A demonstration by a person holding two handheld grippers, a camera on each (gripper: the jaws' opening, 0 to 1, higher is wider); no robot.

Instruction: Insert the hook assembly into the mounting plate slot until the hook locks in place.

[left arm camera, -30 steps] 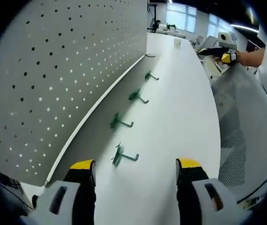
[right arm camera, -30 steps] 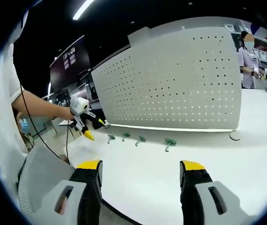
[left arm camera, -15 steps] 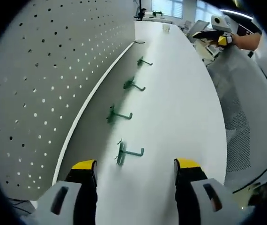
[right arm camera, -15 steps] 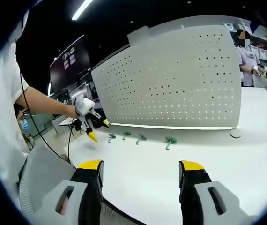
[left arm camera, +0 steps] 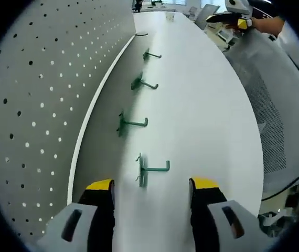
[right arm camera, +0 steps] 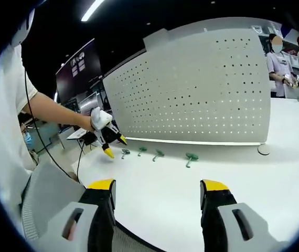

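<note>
Four green hooks lie in a row on the white table (left arm camera: 212, 115) along the foot of the grey pegboard (left arm camera: 39, 79). In the left gripper view the nearest hook (left arm camera: 152, 168) lies just ahead of my open left gripper (left arm camera: 152, 185), between the lines of its jaws; the others (left arm camera: 131, 123) (left arm camera: 141, 83) (left arm camera: 150, 54) run further off. My right gripper (right arm camera: 158, 185) stands open and empty over the table's near edge, far from the hooks (right arm camera: 191, 157) (right arm camera: 158, 155). In that view the left gripper (right arm camera: 115, 146) hangs beside the leftmost hook (right arm camera: 124, 153).
A small round disc (right arm camera: 264, 150) lies on the table by the pegboard's (right arm camera: 191, 89) far end. Two people (right arm camera: 278, 63) stand behind the table at the right. A mesh chair back (left arm camera: 275, 121) borders the table's edge. The right gripper (left arm camera: 238, 21) shows far off.
My left gripper has moved forward along the pegboard, so the nearest hook now lies just ahead of its jaws. The right gripper has held still.
</note>
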